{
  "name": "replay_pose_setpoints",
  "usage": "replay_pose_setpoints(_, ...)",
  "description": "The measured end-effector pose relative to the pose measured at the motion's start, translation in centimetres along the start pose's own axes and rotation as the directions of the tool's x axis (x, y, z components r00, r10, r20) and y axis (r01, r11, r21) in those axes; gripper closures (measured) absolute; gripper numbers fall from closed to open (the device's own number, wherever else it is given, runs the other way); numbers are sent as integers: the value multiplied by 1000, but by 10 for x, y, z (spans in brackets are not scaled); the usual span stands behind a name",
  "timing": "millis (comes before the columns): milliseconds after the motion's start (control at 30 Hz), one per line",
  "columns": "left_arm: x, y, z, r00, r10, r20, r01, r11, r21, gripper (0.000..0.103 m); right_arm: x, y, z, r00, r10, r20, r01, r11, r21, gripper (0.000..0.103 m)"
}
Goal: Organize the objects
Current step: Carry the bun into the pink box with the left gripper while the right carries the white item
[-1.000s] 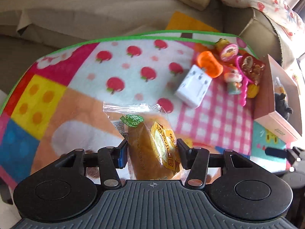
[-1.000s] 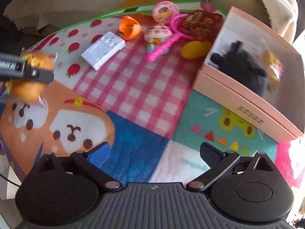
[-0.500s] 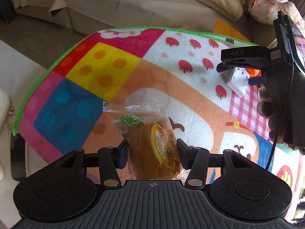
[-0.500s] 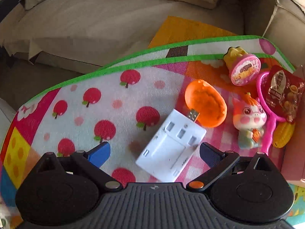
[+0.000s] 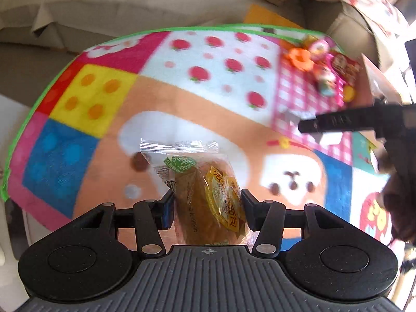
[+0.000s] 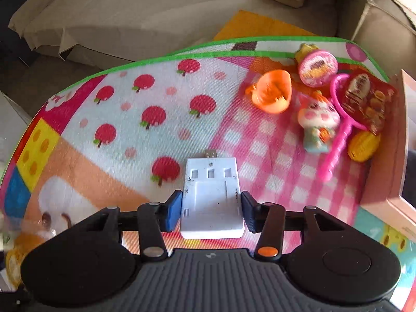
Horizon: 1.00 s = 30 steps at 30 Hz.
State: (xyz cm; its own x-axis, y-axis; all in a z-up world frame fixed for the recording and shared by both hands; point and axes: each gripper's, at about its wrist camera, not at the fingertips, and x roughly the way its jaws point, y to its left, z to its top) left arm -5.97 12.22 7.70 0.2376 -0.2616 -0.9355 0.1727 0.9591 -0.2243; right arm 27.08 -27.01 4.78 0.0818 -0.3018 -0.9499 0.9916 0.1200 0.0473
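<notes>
Shifted since earlier frame & just closed, right gripper (image 6: 210,209) is clamped on white plastic USB charger block (image 6: 211,197); clear-wrapped brown bun (image 5: 205,202) is gripped by left gripper (image 5: 206,208).

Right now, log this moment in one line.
left claw: shut on bun | right claw: just closed on white charger | toys beside pink box

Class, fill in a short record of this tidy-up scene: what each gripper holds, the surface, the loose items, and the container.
left gripper: shut on wrapped bun
right gripper: jaws just closed; shut on white USB charger
surface: patchwork mat
loose items: orange clip, cat figurine, pink wand
container: pink box, right of mat
</notes>
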Motion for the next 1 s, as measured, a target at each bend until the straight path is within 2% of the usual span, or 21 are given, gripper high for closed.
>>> replay_pose_setpoints(167,-5,-58,12,995,-70,-72,79,990,120,47,-60,-40,-52,999,-23,-38,26,998,66,56)
replay_pose_setpoints(267,-7,-98,16,984,-113,-137,137,974,178,47,-100,-66,-80,997,-62,-43,67,991,116,56)
replay_pose_setpoints(433,-13,-167,10,967,-139,-215,203,929,311,47,-168,-100,-132,992,-121,-20,123,964,236,56)
replay_pose_setpoints(533,-13,-204,10,957,-146,-251,230,908,349,47,-198,-124,-158,990,-138,-1,132,946,297,56)
replay_pose_setpoints(633,-13,-240,17,959,-136,-247,229,886,403,47,-214,-144,-175,988,-152,4,143,937,320,56)
replay_pose_setpoints(800,-15,-283,36,970,-121,-212,208,864,458,47,-219,-166,-189,989,-150,17,138,946,293,56)
replay_pose_setpoints(900,-12,-301,45,976,-84,-200,172,861,479,47,-213,-177,-192,991,-130,8,122,946,299,56)
replay_pose_setpoints(1000,-12,-315,60,978,-92,-187,170,869,465,47,-213,-188,-191,994,-106,22,93,941,325,56)
